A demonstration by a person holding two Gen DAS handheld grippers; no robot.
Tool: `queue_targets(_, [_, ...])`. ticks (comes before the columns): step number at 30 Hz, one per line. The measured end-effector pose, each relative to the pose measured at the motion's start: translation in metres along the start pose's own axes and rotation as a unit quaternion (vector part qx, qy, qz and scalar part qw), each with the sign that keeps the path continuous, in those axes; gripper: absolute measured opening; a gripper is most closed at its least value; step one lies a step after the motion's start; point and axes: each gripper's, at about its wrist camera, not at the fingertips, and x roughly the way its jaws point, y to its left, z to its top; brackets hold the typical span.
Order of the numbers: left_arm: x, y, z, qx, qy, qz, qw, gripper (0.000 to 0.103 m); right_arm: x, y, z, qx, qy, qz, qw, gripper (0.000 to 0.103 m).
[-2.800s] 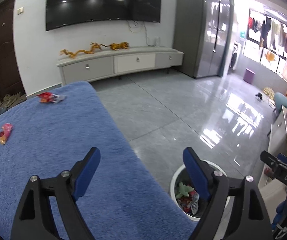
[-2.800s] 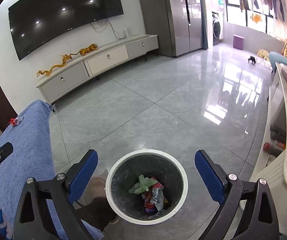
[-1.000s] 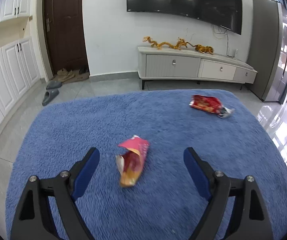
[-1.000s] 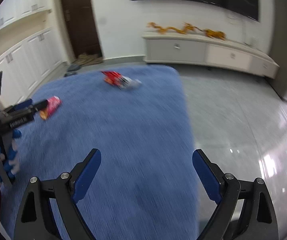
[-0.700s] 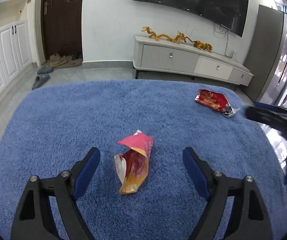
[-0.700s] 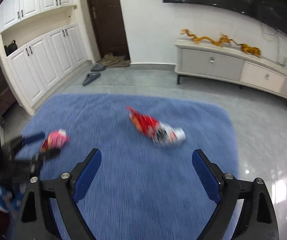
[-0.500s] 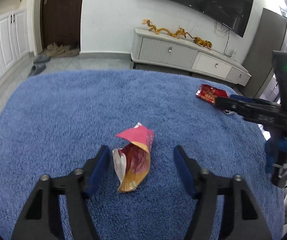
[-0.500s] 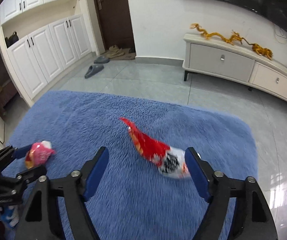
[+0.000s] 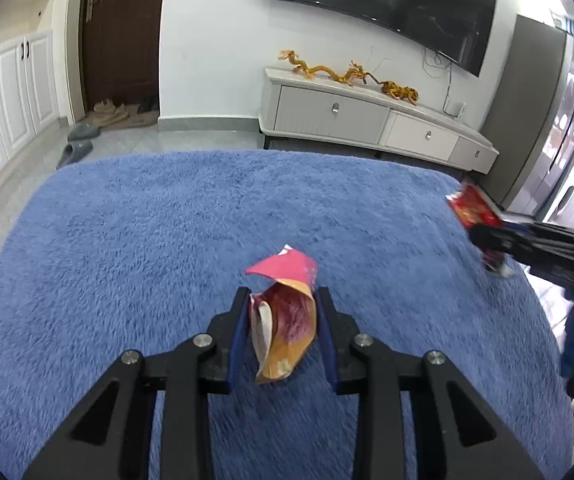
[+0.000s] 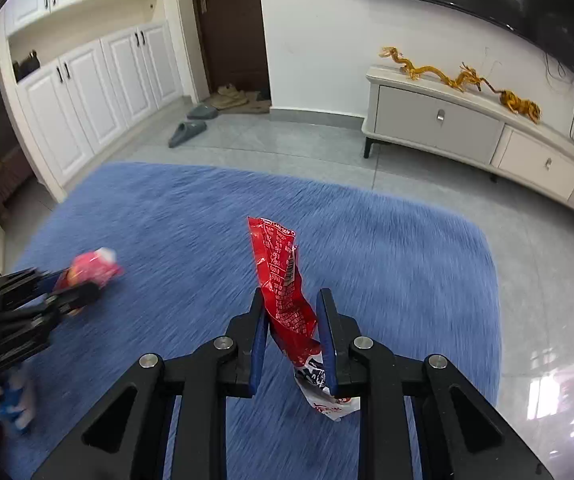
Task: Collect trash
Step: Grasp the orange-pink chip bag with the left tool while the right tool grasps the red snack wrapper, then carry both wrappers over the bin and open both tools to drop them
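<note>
Left gripper fingers, just closing, clamp the pink-orange wrapper. Right gripper fingers, likewise closing, pinch the red wrapper. Both above the blue rug.

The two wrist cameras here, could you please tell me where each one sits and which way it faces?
Left wrist: on the left gripper, angled down at the fluffy blue rug; its jaws, just closing, pinch the pink-and-orange snack wrapper.
Right wrist: on the right gripper, angled down likewise; its jaws, just closing, pinch the red-and-white snack wrapper.
Shared: rug, both wrappers, each other's gripper, the white TV cabinet, dark door.
</note>
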Motion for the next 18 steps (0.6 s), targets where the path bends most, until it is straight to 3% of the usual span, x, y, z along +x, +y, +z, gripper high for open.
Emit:
queue_targets(7, [-0.042, -0.048, -0.043, 0.047, -0.002, -0.009, 0.9989, 0.030, -0.076, 0.017, -0.061, 0.054, -0.016, 0.027, 0.998, 0.023])
queue_targets(18, [-0.116, -0.134, -0.094, 0.100, -0.017, -0.069, 0.9924, 0.030, -0.190, 0.011, -0.173, 0.157, -0.044, -0.006, 0.987, 0.023])
